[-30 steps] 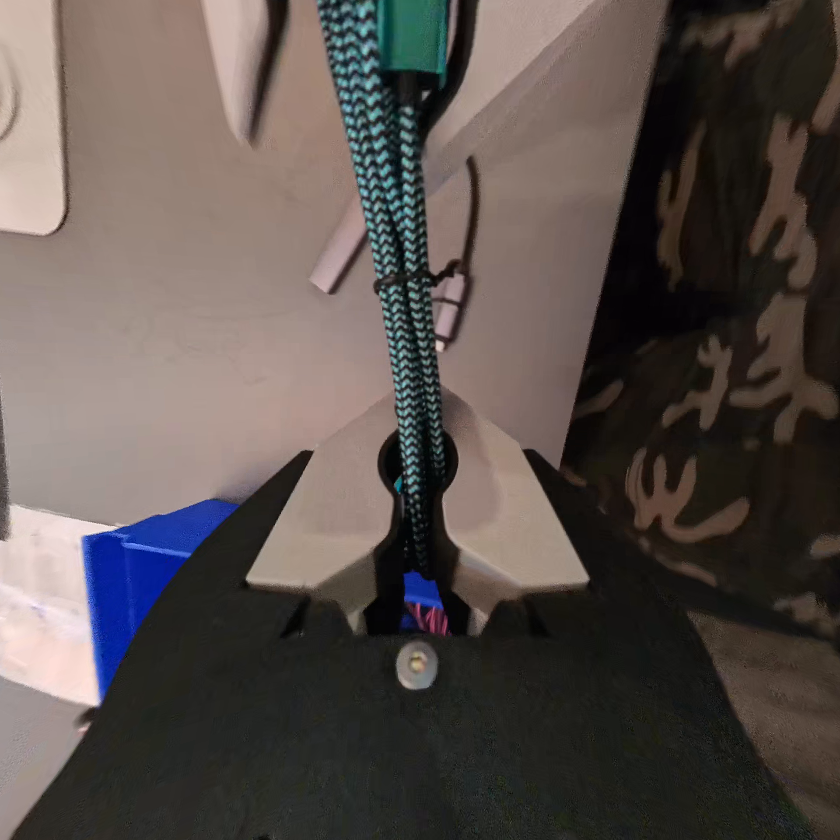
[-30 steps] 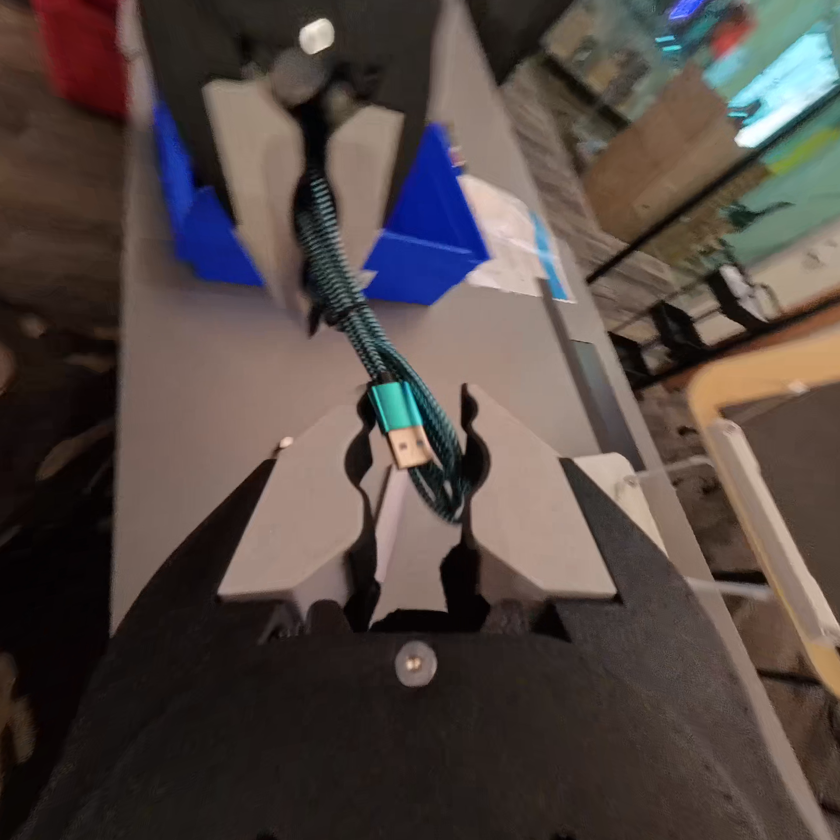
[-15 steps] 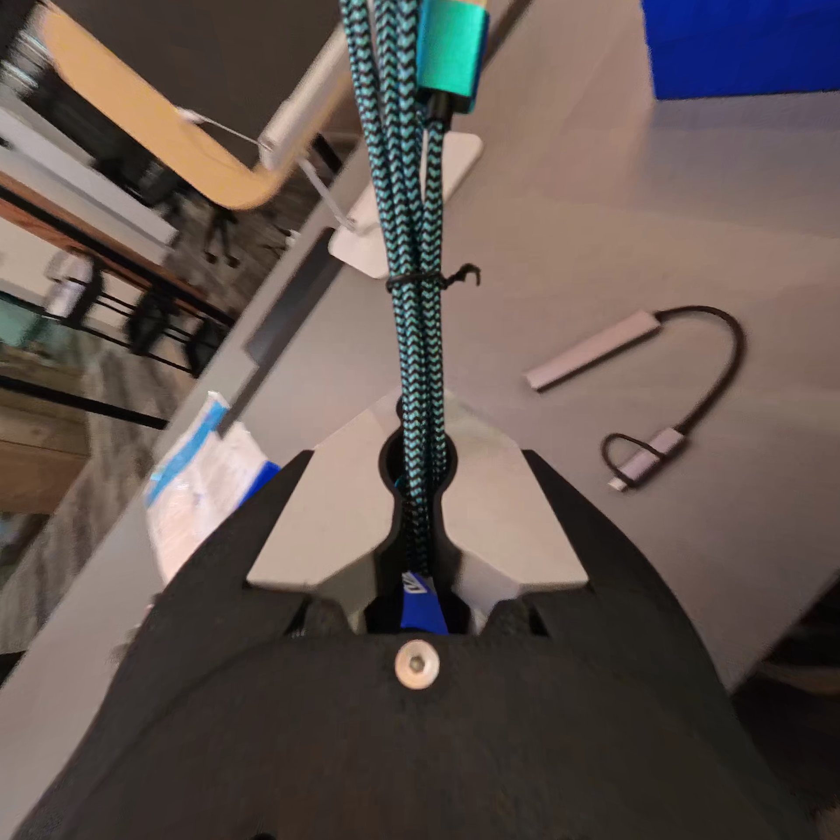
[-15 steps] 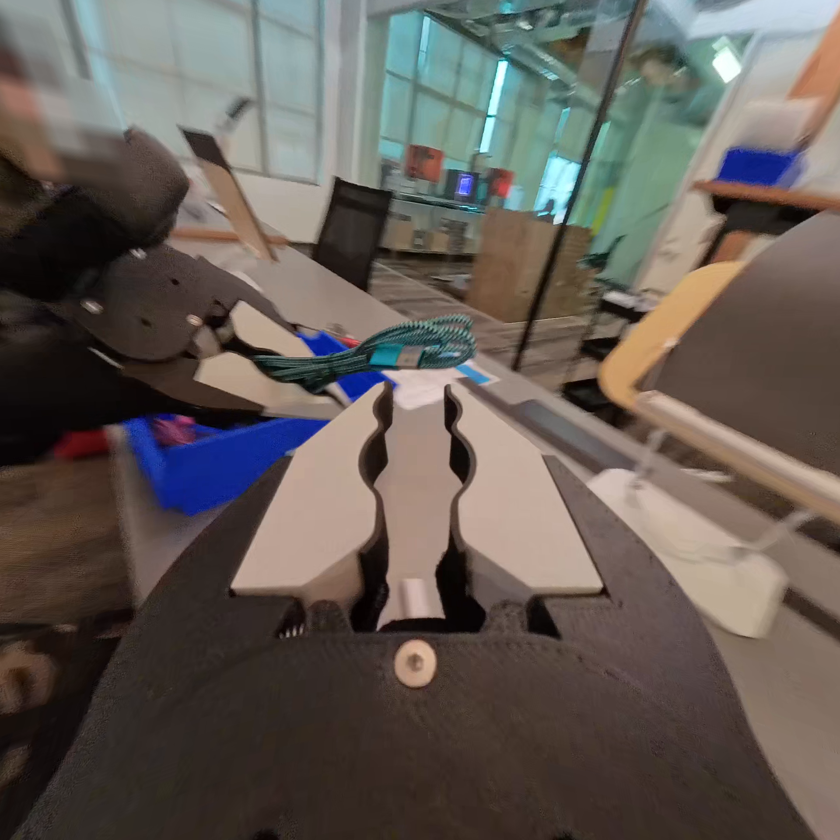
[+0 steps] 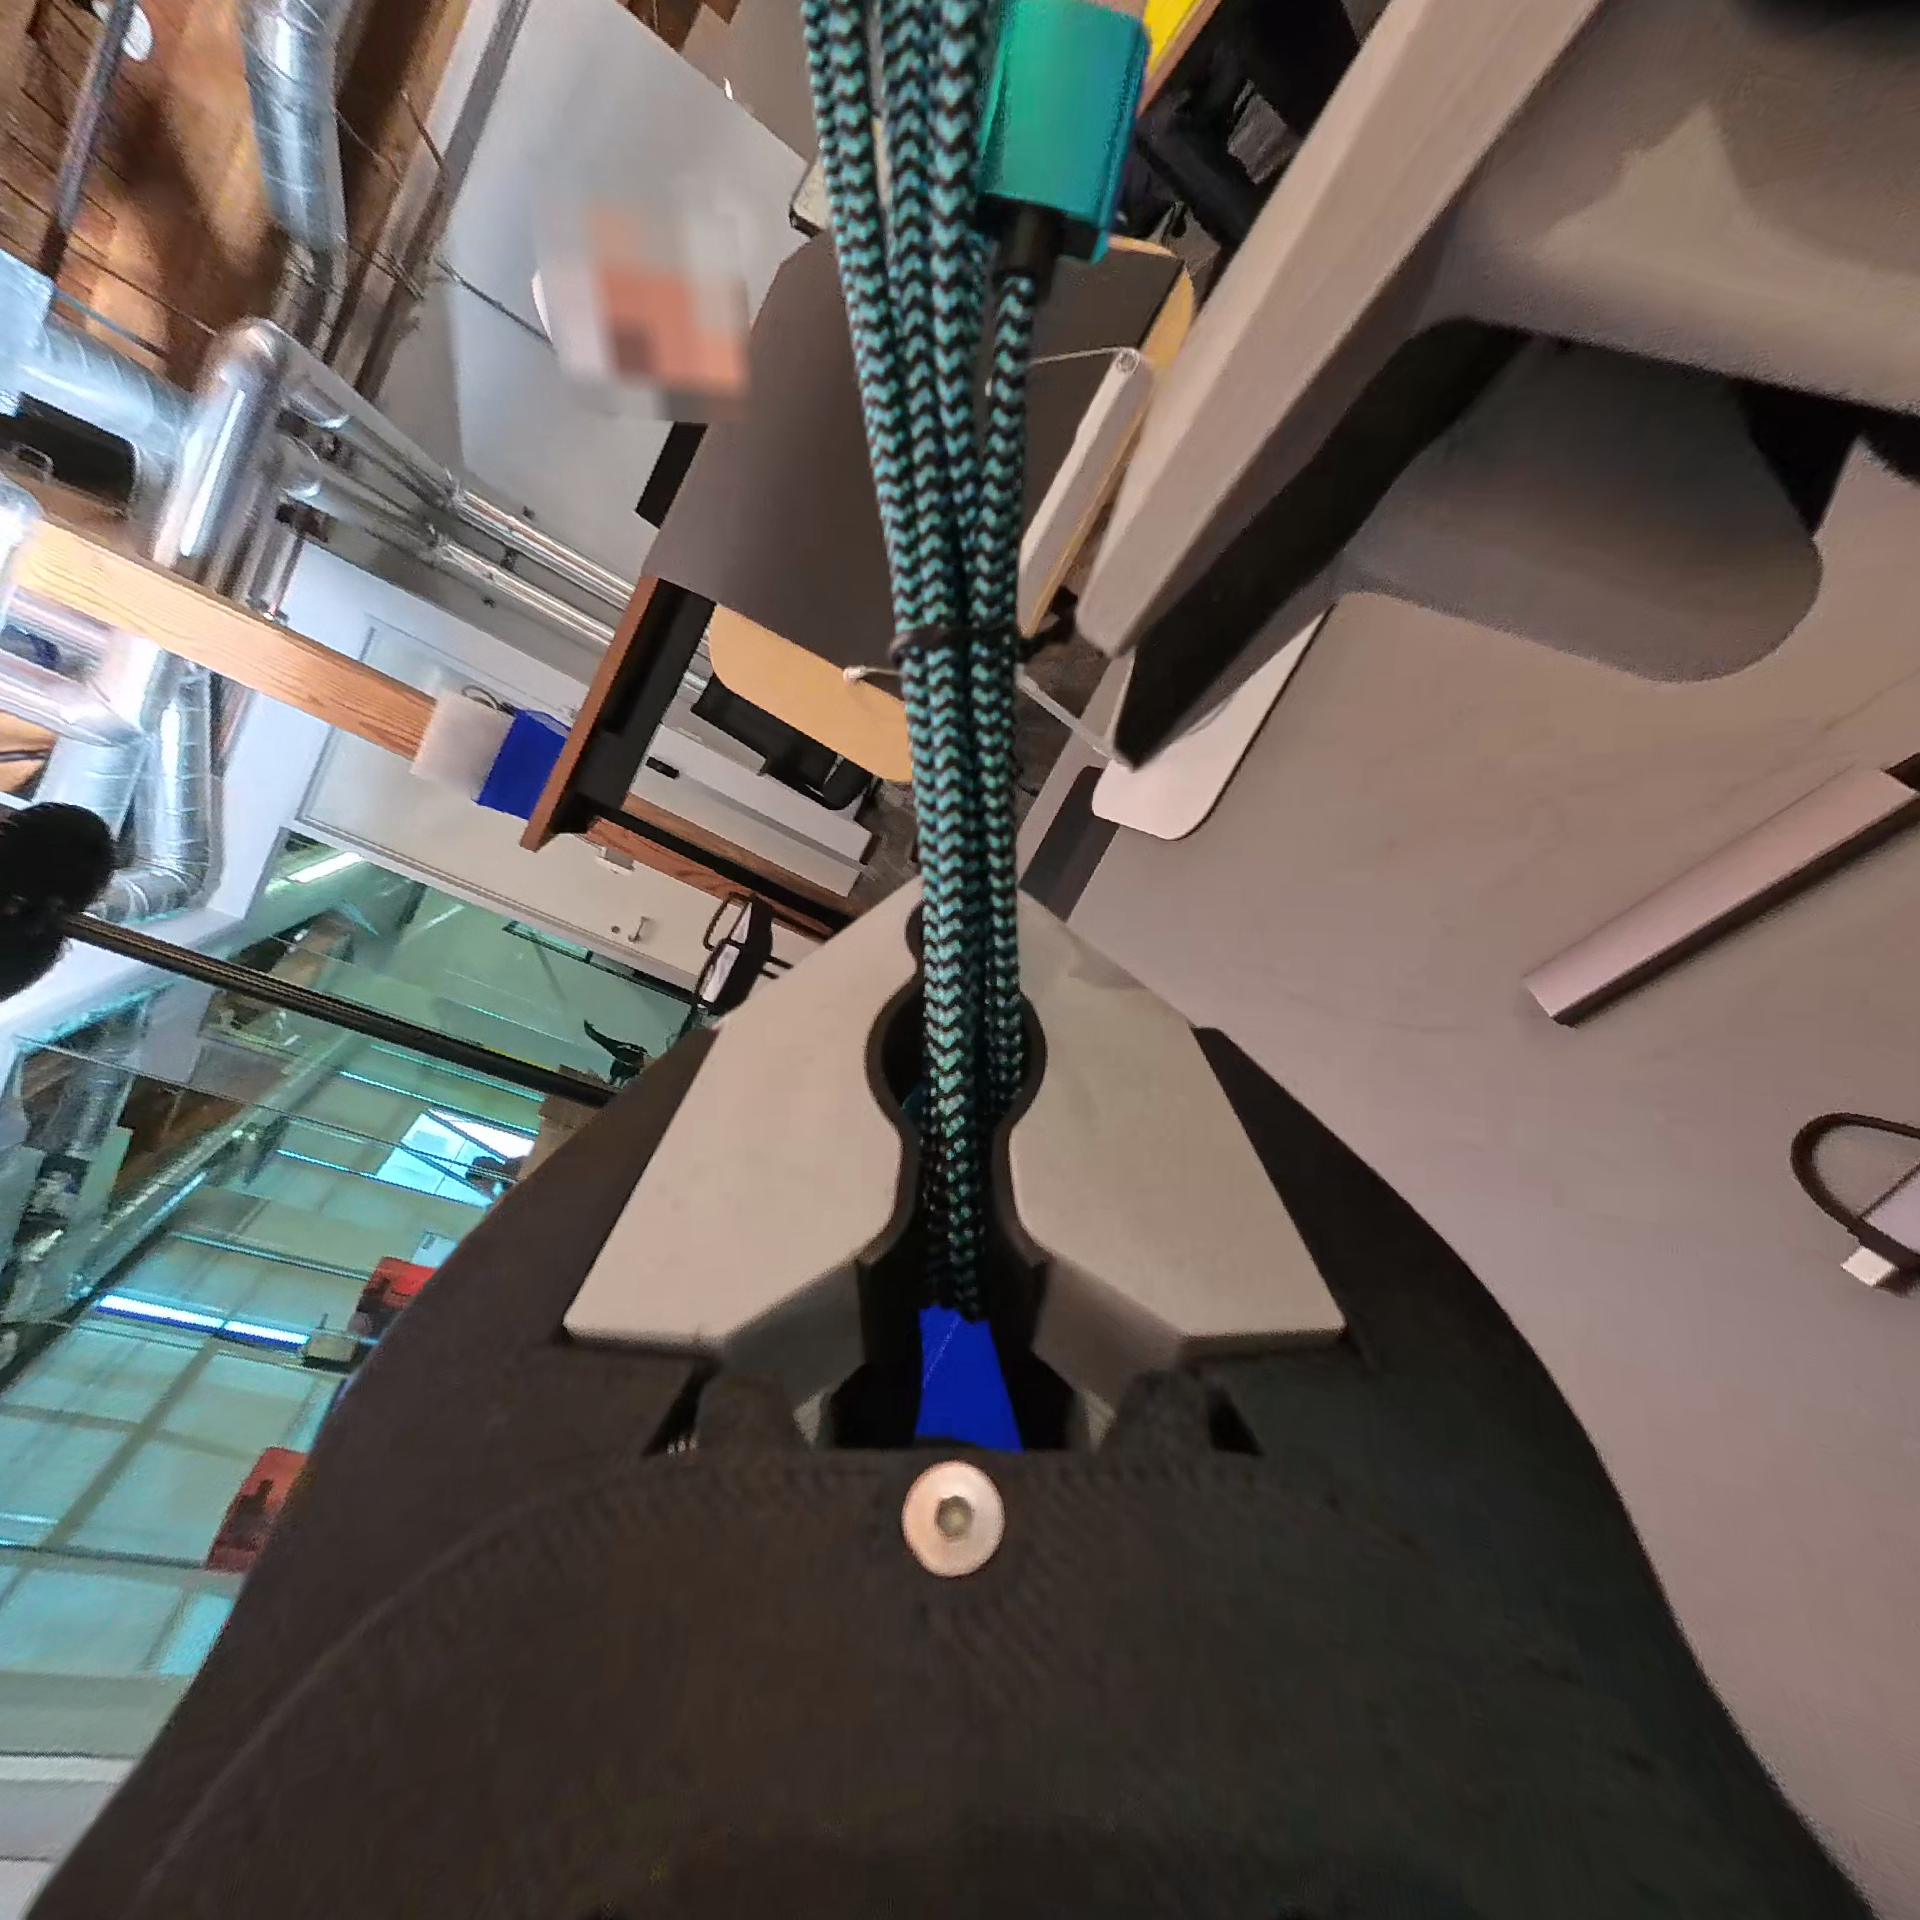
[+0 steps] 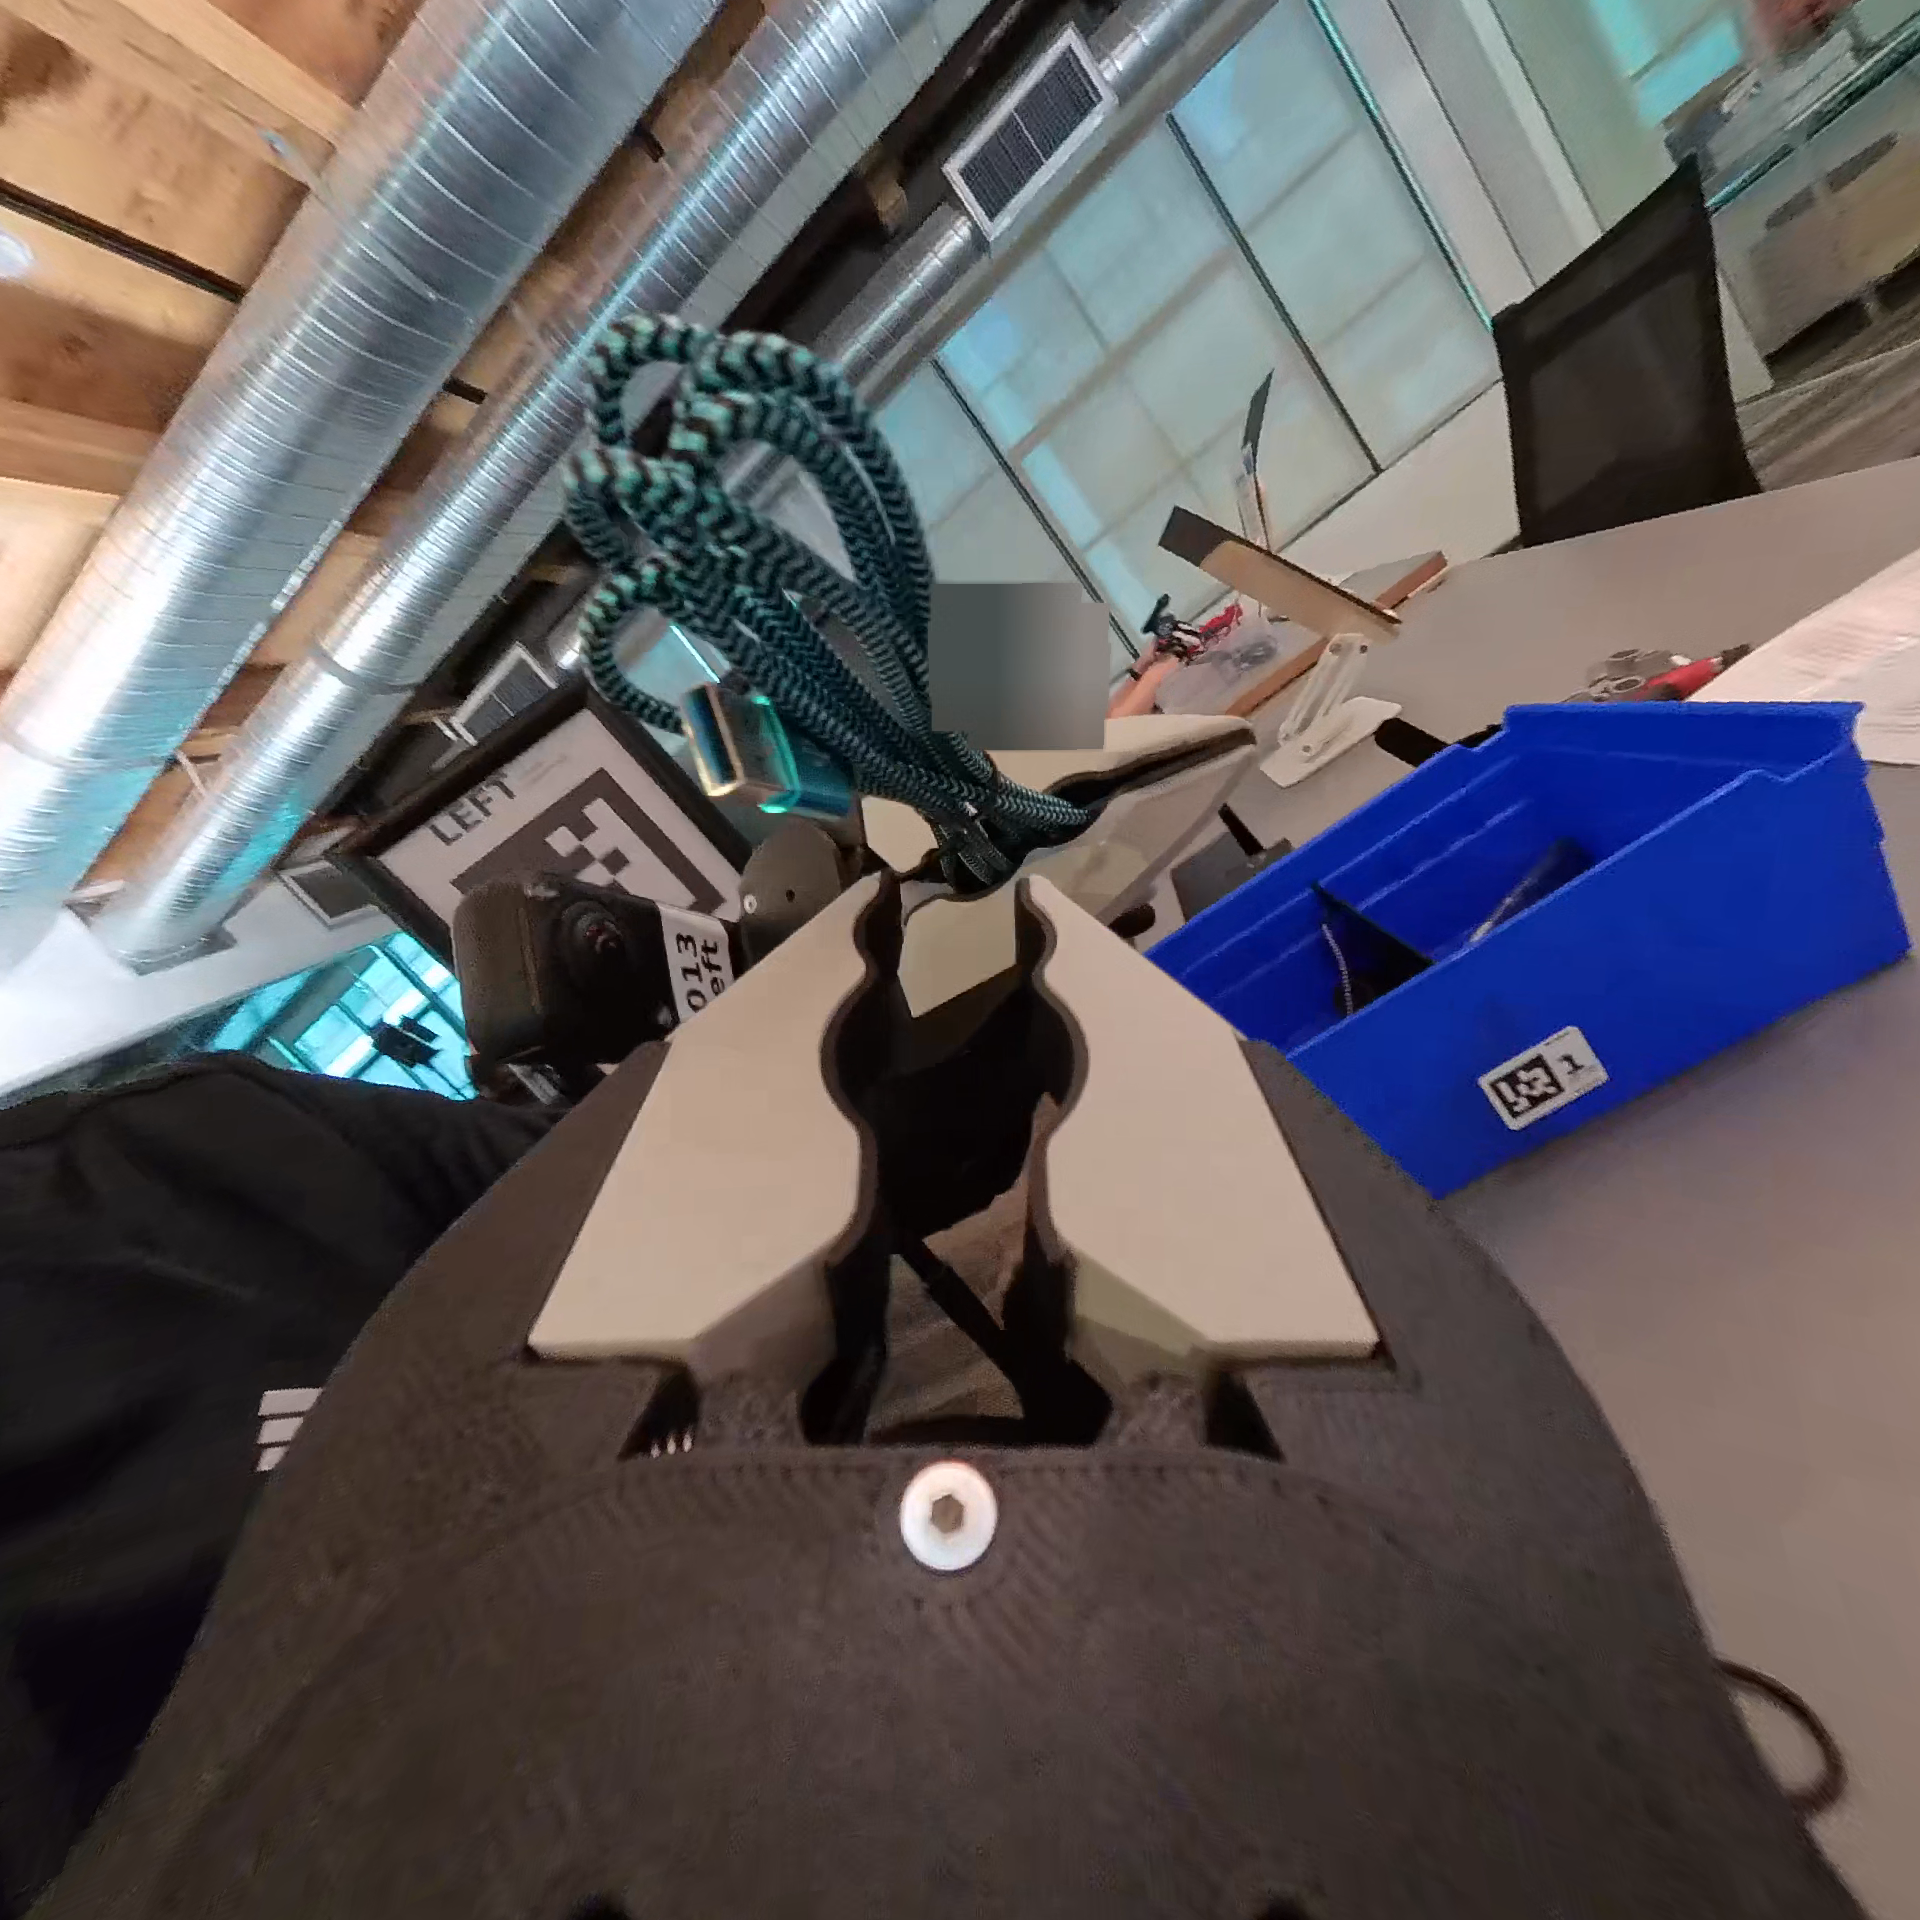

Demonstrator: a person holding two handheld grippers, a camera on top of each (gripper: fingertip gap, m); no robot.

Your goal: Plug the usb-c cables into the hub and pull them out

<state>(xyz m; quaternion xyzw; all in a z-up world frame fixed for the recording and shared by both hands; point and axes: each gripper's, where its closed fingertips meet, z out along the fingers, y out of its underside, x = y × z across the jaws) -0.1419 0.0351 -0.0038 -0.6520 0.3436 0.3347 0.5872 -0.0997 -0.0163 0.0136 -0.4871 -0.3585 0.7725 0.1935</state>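
My left gripper (image 5: 961,925) is shut on a tied bundle of teal and black braided cable (image 5: 951,675), held up in the air. The cable's teal metal plug (image 5: 1060,135) hangs free at the bundle's far end. The silver hub (image 5: 1714,914) lies on the grey table (image 5: 1403,1091), with its short black lead and plug (image 5: 1870,1236) beside it. My right gripper (image 6: 961,894) is open and empty, pointing at the left gripper's fingers (image 6: 1143,769) just beyond its tips. The cable bundle (image 6: 748,520) and its plug (image 6: 748,748) show above it.
A blue bin (image 6: 1558,935) with dividers stands on the table to the right. A white stand holding a wooden board (image 6: 1320,665) is farther back. A dark sleeve (image 6: 156,1247) is at the left. One right gripper finger (image 5: 1299,312) looms close in the left wrist view. Tip to tip, the grippers are about 7 centimeters apart. Both grippers' tips are roughly 25 centimeters from the silver hub (image 5: 1714,914).
Both grippers have swung round and tilted upward. The left one still holds the cable bundle. The right one, still open, now sits close to the left gripper's tips.
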